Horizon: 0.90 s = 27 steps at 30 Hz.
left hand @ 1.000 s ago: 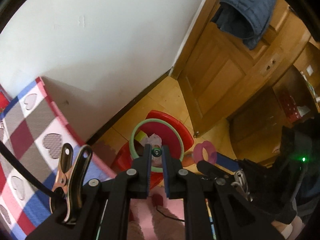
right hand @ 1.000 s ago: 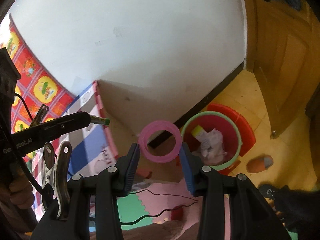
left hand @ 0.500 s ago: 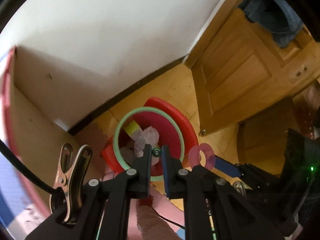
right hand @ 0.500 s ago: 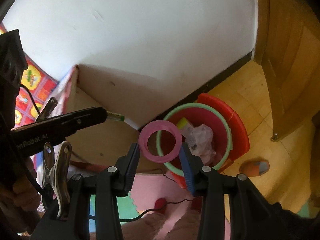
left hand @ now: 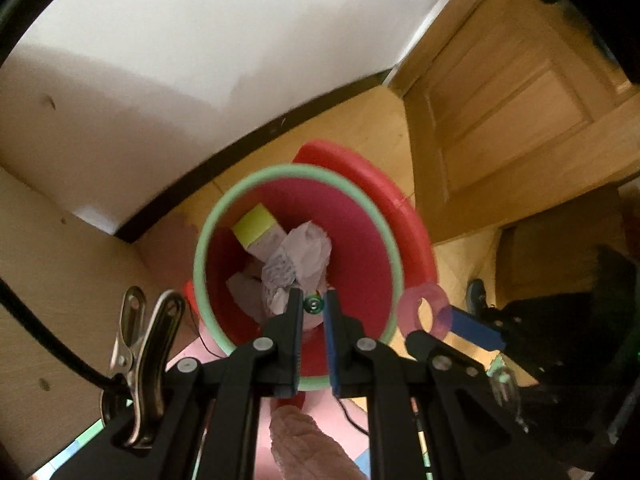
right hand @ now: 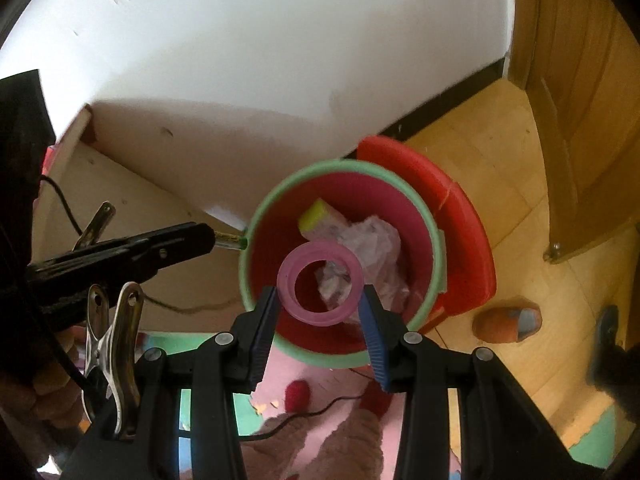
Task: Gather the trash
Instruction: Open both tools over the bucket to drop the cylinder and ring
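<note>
Left wrist view now has the bin (left hand: 298, 272) filling the middle of the frame, where a second ago it sat small and lower, with a checked cloth at left; that cloth is gone from view. Right wrist view shows the same change: the bin (right hand: 344, 264), earlier off to the right of the fingers, now lies straight behind them.

Left gripper (left hand: 313, 305) is clenched nearly to its narrowest on a small green object (left hand: 313, 304), seen end-on over the bin's mouth. In the right view that object (right hand: 231, 239) shows as a thin stick poking from the left gripper (right hand: 216, 236) at the bin's left rim. Right gripper (right hand: 319, 300), partly spread, grasps a pink ring (right hand: 320, 282) by its outer edge, centre frame over the bin's mouth. In the left view the ring (left hand: 425, 312) and right gripper (left hand: 444, 320) sit at lower right, blurred.

Crumpled paper (left hand: 298, 268) and a yellow-capped item (left hand: 253, 229) lie inside the bin. What the green object is cannot be made out. Gripper fingers cut off the bin's near rim, and a red lid (right hand: 460, 224) shows only behind its far right side.
</note>
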{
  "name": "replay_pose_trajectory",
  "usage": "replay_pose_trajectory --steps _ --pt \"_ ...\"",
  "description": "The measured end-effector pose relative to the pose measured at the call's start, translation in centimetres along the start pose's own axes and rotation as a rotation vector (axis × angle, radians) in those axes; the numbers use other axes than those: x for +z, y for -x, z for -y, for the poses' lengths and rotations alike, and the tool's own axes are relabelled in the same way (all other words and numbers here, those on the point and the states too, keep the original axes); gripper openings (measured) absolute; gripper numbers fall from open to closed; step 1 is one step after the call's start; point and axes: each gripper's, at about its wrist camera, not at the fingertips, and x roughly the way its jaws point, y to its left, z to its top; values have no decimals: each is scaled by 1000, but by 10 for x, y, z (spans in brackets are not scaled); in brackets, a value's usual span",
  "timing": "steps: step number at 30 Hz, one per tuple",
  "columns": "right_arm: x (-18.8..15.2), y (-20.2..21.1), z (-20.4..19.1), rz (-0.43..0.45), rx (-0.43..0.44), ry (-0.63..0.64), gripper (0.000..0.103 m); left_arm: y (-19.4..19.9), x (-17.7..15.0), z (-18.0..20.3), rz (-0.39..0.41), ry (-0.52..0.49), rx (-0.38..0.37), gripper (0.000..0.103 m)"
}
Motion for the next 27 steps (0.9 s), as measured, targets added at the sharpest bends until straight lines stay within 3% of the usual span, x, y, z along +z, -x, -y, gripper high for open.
replay_pose_trajectory --steps 6,16,23,27 --pt "-8 -34 19 -63 -7 -12 42 -35 -3 -7 -58 15 8 10" --pt "-8 -53 19 -112 -18 6 42 -42 1 -8 -80 19 27 10" --pt "-8 -56 19 -117 -30 5 44 -36 1 -11 -80 48 61 22" --pt "-10 -56 17 -111 -40 19 60 -30 -3 -15 -75 68 66 26"
